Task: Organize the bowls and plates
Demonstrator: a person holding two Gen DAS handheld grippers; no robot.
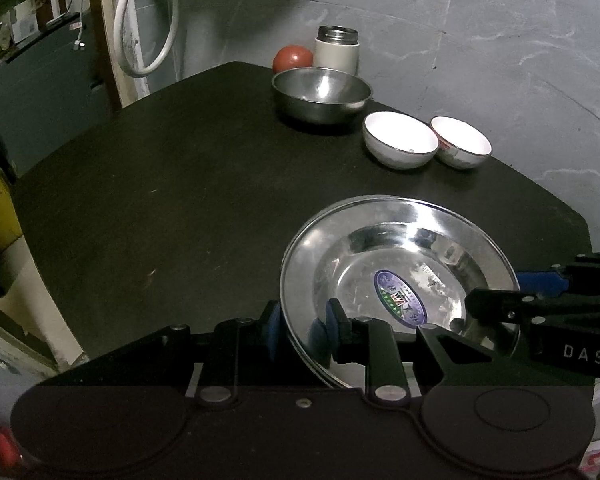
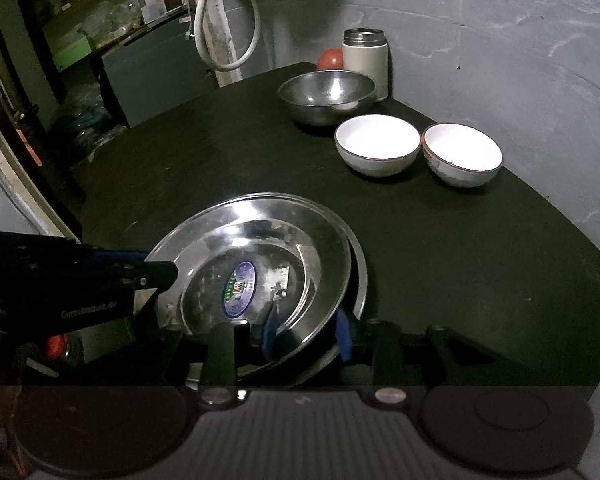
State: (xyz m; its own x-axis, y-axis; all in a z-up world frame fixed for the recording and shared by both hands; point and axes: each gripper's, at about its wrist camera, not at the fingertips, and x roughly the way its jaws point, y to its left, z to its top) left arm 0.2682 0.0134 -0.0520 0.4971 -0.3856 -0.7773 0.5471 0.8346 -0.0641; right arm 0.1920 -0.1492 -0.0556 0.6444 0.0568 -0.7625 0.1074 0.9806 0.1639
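Currently both grippers are clamped on the steel plate (image 1: 396,264) from opposite sides: left gripper (image 1: 302,330) pinches the near-left rim, one pad inside and one outside; right gripper (image 2: 306,334) does the same on its side. Plate sits low over the near part of the black bench (image 1: 160,200), and a second rim (image 2: 362,276) peeks out beneath it, so it looks like a stack of two; can't tell if the top one is fully seated.

Judgement: step in hand is seating or moving the plate stack.

- Keep both grips level; steel on steel slides easily.
- Lower until the rims meet all round before releasing.
- Release one side at a time, pulling straight back off the rim.

Bowls wait at the far side: steel bowl (image 1: 322,94), white bowl (image 1: 400,140) and red-rimmed bowl (image 1: 462,142) just beside each other. Flask (image 1: 336,50) and tomato (image 1: 292,58) behind them; leave alone.
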